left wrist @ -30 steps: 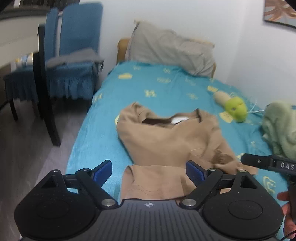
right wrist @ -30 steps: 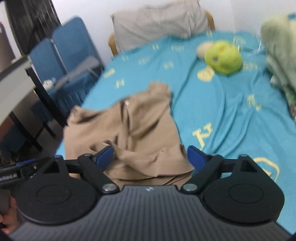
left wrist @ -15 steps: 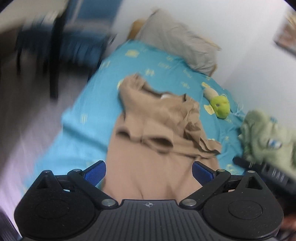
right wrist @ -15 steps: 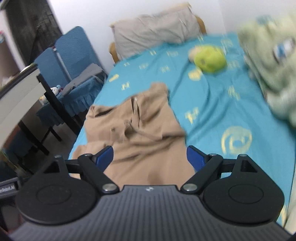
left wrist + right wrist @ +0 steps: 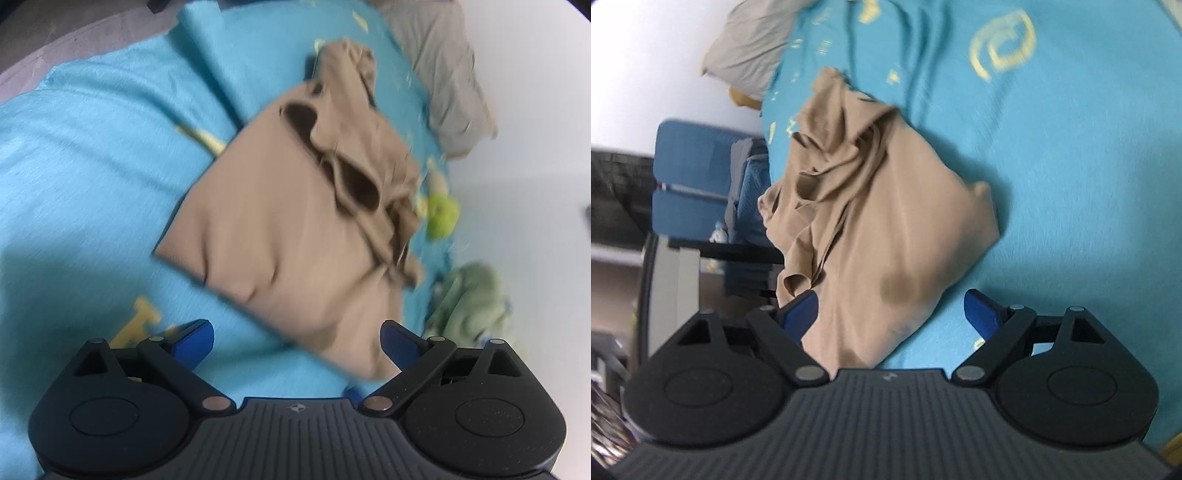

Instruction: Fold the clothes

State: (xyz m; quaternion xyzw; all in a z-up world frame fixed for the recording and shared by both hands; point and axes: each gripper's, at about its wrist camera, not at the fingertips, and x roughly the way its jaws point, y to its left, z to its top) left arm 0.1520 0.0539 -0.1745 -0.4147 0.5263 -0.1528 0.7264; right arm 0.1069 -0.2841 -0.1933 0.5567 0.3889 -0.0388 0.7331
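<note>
tan garment [image 5: 295, 236] on bed, hem between both grippers' spread fingers

Home bedroom, bed with turquoise sheet [image 5: 92, 155], grey pillow [image 5: 450, 81], plush toy [image 5: 443, 218]

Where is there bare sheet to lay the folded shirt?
Bare blue sheet lies right of the tan shirt in the right wrist view, and on its other side toward the bed's edge. Crowded: pillow, green plush, green bundle.
</note>
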